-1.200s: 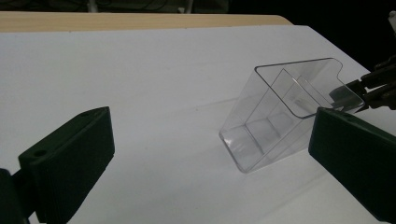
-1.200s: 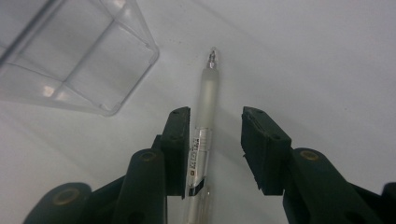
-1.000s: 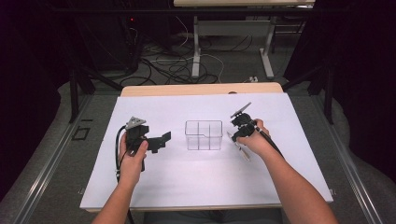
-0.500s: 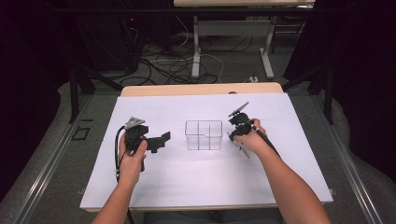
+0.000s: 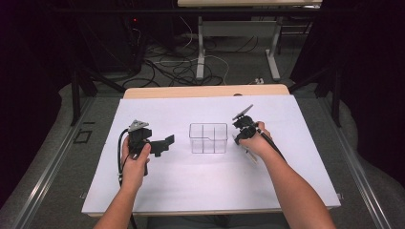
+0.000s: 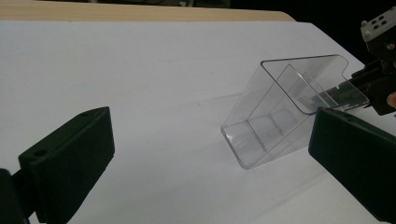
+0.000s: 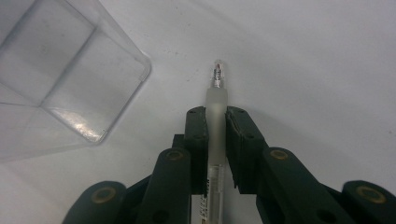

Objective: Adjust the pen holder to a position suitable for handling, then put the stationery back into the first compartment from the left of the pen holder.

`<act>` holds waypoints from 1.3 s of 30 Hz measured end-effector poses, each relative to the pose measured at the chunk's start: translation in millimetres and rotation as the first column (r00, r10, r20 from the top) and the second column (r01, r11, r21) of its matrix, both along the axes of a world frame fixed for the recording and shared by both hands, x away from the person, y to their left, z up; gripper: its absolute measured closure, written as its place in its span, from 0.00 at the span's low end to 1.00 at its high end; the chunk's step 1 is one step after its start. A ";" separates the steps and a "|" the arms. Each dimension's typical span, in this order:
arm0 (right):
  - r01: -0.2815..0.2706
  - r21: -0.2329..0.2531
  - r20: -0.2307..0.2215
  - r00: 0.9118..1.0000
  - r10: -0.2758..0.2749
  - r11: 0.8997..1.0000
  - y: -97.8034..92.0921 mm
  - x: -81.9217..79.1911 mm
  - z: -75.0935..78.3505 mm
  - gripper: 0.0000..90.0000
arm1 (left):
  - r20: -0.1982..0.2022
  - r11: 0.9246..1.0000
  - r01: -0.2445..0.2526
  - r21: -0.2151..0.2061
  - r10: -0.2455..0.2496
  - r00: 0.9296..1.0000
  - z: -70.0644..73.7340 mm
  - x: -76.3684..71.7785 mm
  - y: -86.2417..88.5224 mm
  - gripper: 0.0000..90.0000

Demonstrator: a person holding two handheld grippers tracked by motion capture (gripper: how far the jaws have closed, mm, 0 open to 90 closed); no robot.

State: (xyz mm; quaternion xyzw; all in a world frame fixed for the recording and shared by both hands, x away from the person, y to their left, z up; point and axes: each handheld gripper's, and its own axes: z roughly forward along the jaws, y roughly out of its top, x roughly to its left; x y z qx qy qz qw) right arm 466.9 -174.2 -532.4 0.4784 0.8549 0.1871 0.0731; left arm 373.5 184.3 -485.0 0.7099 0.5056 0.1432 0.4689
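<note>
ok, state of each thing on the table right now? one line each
left claw: open, holding nothing, aimed at the box
right claw: shut on the pen, beside the box
pen: clamped between the jaws, tip pointing out past them, apart from the box
clear box: upright on the white table cover, open top, inner dividers, nothing visible inside
white table cover: flat

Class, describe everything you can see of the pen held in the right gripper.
The pen is slim, with a frosted translucent barrel and a small clear tip that points away from the right gripper. The jaws are shut on its barrel just behind the tip. It hangs over the white table, beside a corner of the clear box, not touching it.
</note>
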 end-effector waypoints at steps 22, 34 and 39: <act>0.076 0.146 0.151 0.984 -0.098 0.986 -13.0 -4.6 29.2 0.89 | -0.007 1.000 -0.002 -0.005 0.002 1.000 -0.8 0.9 2.6 0.00; 0.008 0.241 0.418 0.902 -0.111 0.971 -11.2 -19.9 70.5 0.89 | -0.003 1.000 -0.005 0.006 0.005 1.000 -2.6 1.3 2.8 0.00; -0.029 0.271 0.498 0.859 -0.114 0.962 -2.1 -25.8 89.9 0.89 | -0.001 1.000 -0.008 0.016 0.008 1.000 -2.3 0.7 3.0 0.00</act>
